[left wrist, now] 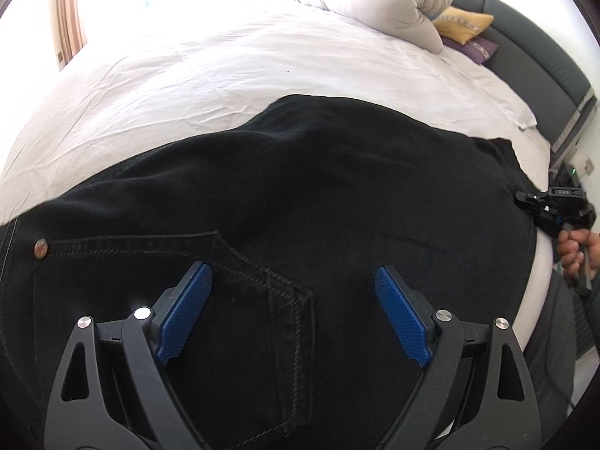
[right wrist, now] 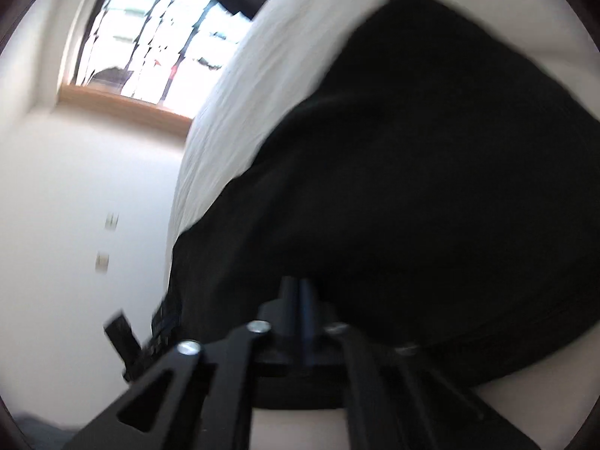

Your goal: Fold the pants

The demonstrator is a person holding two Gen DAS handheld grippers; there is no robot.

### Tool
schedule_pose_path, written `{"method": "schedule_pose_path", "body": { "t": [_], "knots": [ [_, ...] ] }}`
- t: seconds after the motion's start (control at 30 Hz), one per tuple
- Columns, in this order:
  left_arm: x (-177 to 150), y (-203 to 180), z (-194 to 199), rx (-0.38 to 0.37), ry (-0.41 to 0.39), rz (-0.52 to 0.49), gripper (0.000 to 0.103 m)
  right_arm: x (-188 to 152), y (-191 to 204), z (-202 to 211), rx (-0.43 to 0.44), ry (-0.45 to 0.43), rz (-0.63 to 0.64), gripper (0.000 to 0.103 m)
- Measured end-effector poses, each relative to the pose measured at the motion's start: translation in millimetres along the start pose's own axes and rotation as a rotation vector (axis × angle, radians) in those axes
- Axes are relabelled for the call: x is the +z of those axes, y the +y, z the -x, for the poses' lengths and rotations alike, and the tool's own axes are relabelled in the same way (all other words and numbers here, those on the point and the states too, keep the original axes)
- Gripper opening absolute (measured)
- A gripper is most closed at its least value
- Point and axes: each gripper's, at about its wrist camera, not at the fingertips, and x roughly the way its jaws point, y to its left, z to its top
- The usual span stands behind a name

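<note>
White bedsheet (left wrist: 232, 63) stretches under the black pants (left wrist: 300, 187), laid across the near edge. Left gripper (left wrist: 293, 292) hovers spread wide over the back pocket (left wrist: 232, 281), empty. Right gripper (right wrist: 302, 292) is clamped tight at the cloth's far end; best lift slow, keeping edges matched.

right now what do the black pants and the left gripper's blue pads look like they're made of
Black pants: probably denim, matte, with thick topstitched pocket seams and a copper-toned rivet. Blue pads: likely rubber or moulded plastic, with a fine cross-hatched grip texture.
</note>
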Motion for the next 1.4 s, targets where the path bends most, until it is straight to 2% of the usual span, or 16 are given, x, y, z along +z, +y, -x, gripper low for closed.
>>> {"method": "schedule_pose_path", "body": {
  "t": [0.03,0.13,0.2,0.3,0.37,0.43,0.5,0.6,0.73,0.93,1.03,1.1,1.2,1.23,1.3,1.4],
  "knots": [
    [-3,5,4,0.009,-0.004,0.011,0.089,2,-20,26,0.012,-0.083,-0.070,0.000],
    [-9,10,23,0.058,-0.004,0.048,0.087,18,-39,86,-0.163,-0.299,-0.154,0.000],
    [4,-1,40,-0.070,-0.052,0.090,0.087,15,-13,102,-0.291,-0.352,-0.101,0.027],
    [34,-62,36,-0.200,-0.095,-0.035,0.087,5,38,82,-0.072,-0.274,0.030,0.031],
    [42,-97,3,-0.261,-0.026,-0.107,0.086,-11,78,39,0.017,-0.171,0.124,0.037],
    [39,-107,-50,-0.274,0.141,-0.093,0.045,-19,93,-6,0.080,-0.015,0.149,0.042],
    [34,-91,-62,-0.276,0.145,-0.027,0.030,-25,91,-43,-0.021,0.074,0.154,0.038],
    [30,-58,-51,-0.310,0.172,0.061,0.010,-9,49,-38,-0.005,0.036,-0.002,0.000],
    [-3,20,-24,-0.341,0.148,0.243,0.007,1,-1,16,-0.070,-0.146,-0.101,0.000],
    [-52,91,52,-0.227,0.055,0.344,0.003,0,-3,80,-0.269,-0.311,-0.147,0.008],
    [-44,88,66,-0.184,0.012,0.325,0.003,-14,38,59,-0.108,-0.190,-0.035,0.019],
    [-34,78,61,-0.191,0.000,0.303,0.003,-28,65,31,0.011,-0.049,0.071,0.039],
    [-31,78,38,-0.177,0.024,0.308,0.003,-42,90,-20,0.020,0.115,0.171,0.046],
    [-35,82,34,-0.168,0.038,0.319,0.003,-35,71,-39,-0.002,0.145,0.104,0.043],
    [-41,93,32,-0.220,0.021,0.347,0.003,-25,59,-38,0.008,0.123,0.048,0.000],
    [-46,102,43,-0.223,0.006,0.343,0.003,-6,25,-3,-0.060,-0.016,-0.061,0.000]
  ]
}}
